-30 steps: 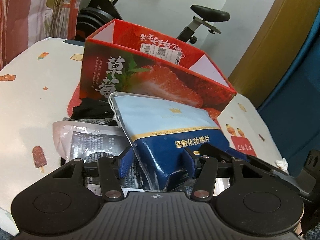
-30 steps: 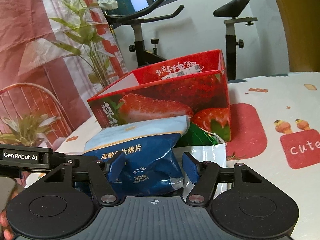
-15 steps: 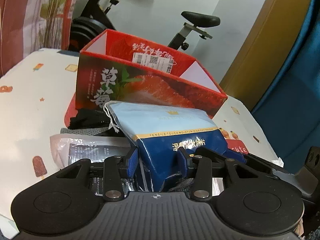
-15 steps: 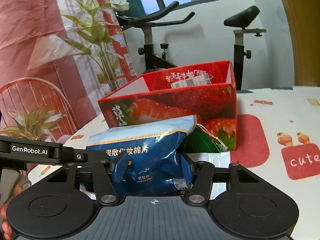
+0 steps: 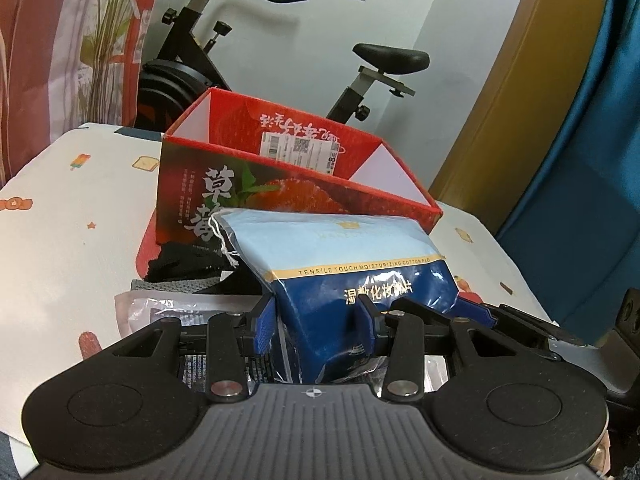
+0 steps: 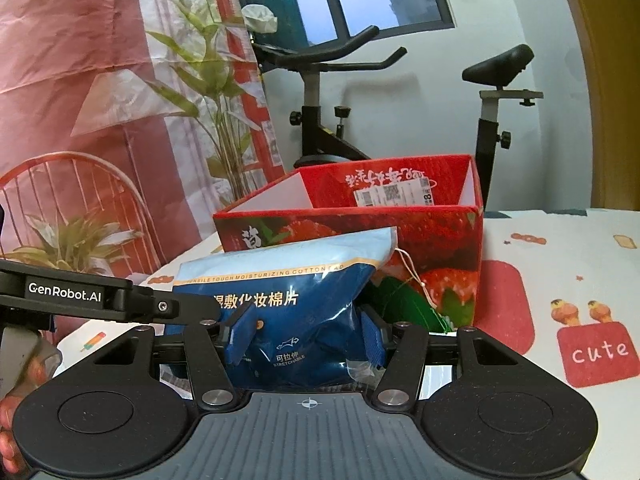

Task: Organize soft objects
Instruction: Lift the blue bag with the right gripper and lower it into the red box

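A pale-and-navy blue pack (image 5: 352, 264) fronts a red strawberry-printed box (image 5: 280, 184) on a white cartoon-patterned tablecloth (image 6: 560, 264).

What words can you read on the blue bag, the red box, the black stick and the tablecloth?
"TENSILE TOUCH MOISTURIZING COTTON PAD" and "湿敷化妆棉片": blue cotton pad bag.
"可拉伸 STRETCHABLE": same bag, low down, right wrist view.
"草莓": front of the red strawberry box.
White shipping label inside the box: too small to read.
"GenRobot.AI": left gripper.
"cute": red patch on the tablecloth.
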Demonstrator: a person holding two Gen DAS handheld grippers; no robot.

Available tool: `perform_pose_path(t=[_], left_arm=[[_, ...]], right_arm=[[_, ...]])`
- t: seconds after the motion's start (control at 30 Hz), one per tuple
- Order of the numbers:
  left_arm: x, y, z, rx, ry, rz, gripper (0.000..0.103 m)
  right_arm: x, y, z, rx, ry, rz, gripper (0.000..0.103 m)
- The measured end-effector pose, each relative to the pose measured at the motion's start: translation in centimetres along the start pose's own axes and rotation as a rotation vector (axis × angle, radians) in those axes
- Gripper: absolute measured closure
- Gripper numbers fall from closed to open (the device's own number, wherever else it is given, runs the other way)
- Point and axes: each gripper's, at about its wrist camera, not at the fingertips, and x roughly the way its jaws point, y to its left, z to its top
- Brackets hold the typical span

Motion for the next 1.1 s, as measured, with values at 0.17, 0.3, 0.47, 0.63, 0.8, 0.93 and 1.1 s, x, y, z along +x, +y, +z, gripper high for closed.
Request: perform_pose_path(t=[0.17,0.3,0.47,0.63,0.8,0.93,1.1], left_arm=[[-1.0,-0.1,1.5,0.028,-0.049,-0.011,0.058],[-1.9,-0.3,3.7,0.041,-0.102,-0.029,0.058],[-2.5,-0.7,7.5,0.077,-0.174,-0.039,0.056],[-1.6,-1.0,11.4,0.099,-0.217,-0.057,0.049],[1.6,-0.4,15.0,0.068,-0.2,-0.073,0.049],[5.6,1.0,16.8,0.024,-0.117,-0.098,0.049],[11.4,2.8,17.2,-0.021,0.009,-0.096,0.049]], right_arm=[[-0.3,0.5,1.7,0.008,-0.014,0.005,0.051],[-0.7,1.2,4.4,-0.02,-0.045,0.006,0.051],[-0.4,1.4,9.0,-0.047,-0.081,0.03,0.05],[1.4,1.4,13.9,-0.083,-0.097,0.036,0.05],[4.8,0.1,17.3,-0.092,-0.082,0.016,0.05],[8.8,-1.8,18.3,-0.061,-0.024,-0.018,0.049],[13.6,-4.3,17.9,-0.023,0.085,-0.058,0.049]])
